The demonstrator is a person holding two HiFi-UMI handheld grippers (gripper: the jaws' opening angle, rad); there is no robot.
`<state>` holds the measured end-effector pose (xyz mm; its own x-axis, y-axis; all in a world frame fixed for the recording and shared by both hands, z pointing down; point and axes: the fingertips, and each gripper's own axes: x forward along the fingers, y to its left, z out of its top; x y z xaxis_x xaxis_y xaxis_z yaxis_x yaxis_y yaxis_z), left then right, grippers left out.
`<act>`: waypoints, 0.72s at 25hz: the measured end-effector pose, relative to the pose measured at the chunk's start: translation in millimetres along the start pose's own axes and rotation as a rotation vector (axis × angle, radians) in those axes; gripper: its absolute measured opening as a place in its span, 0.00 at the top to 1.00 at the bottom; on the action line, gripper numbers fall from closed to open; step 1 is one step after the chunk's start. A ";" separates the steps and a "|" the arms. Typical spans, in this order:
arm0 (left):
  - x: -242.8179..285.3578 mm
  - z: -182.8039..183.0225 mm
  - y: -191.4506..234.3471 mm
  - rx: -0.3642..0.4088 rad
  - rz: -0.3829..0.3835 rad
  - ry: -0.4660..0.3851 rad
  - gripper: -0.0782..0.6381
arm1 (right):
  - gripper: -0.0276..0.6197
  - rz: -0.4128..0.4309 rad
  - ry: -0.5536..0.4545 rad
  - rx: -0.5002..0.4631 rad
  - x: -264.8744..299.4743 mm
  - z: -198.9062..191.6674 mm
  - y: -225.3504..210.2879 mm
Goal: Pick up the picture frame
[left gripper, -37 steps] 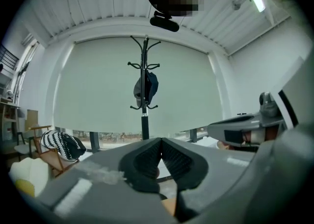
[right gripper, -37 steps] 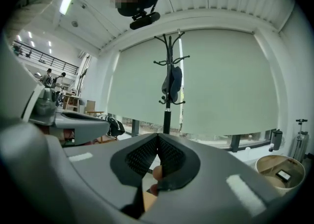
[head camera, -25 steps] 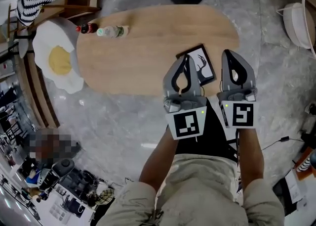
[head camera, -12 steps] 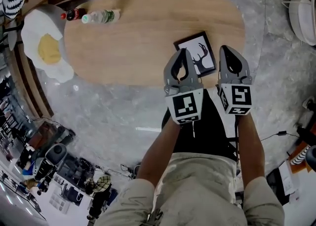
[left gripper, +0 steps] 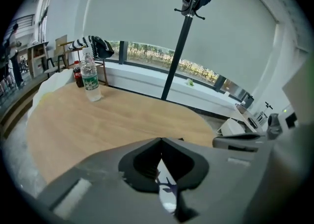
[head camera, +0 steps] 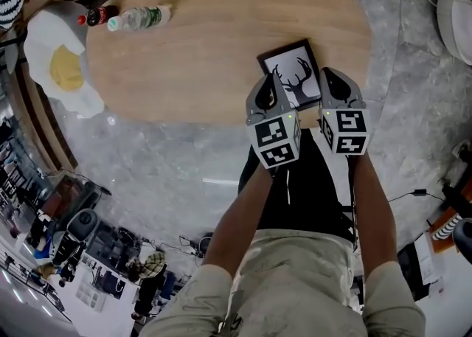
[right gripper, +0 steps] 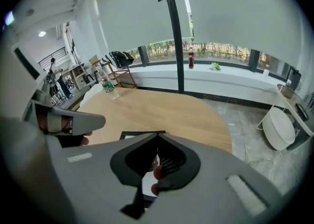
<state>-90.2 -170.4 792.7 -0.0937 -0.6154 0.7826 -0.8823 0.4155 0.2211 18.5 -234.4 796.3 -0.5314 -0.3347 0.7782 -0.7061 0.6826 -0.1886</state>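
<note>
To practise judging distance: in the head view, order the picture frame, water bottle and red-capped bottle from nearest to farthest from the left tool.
1. The picture frame, just right of the left tool.
2. The water bottle, at the table's far left end.
3. The red-capped bottle, just left of it.

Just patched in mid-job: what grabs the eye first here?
The black picture frame with a deer print lies flat near the wooden table's right end. The left tongs and right tongs hover shut and empty by its near edge. Off the table's left end sits a fried-egg-shaped cushion.
</note>
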 end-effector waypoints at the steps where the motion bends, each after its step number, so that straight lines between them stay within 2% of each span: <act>1: 3.3 -6.4 1.1 0.002 0.004 0.018 0.88 | 0.95 0.005 0.016 0.011 3.7 -5.3 -0.7; 4: 11.5 -23.0 2.8 -0.024 0.012 0.063 0.88 | 0.95 0.009 0.057 0.028 12.2 -17.5 -4.6; 6: 16.3 -33.2 5.9 -0.060 0.020 0.095 0.88 | 0.89 0.012 0.076 0.031 18.3 -22.8 -4.8; 8: 21.5 -45.7 10.6 -0.078 0.032 0.135 0.83 | 0.89 0.005 0.089 0.030 25.0 -27.7 -5.4; 14: 38.4 -77.1 18.4 -0.104 0.056 0.221 0.79 | 0.85 0.012 0.195 0.021 45.9 -56.6 -8.5; 18: 44.7 -88.2 25.3 -0.132 0.071 0.249 0.76 | 0.83 0.001 0.253 0.022 53.6 -71.2 -13.1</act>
<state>-76.0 -128.3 884.6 -0.0224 -0.4054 0.9138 -0.8085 0.5450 0.2219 32.6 -214.9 883.2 -0.4000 -0.1593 0.9026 -0.7171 0.6676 -0.2000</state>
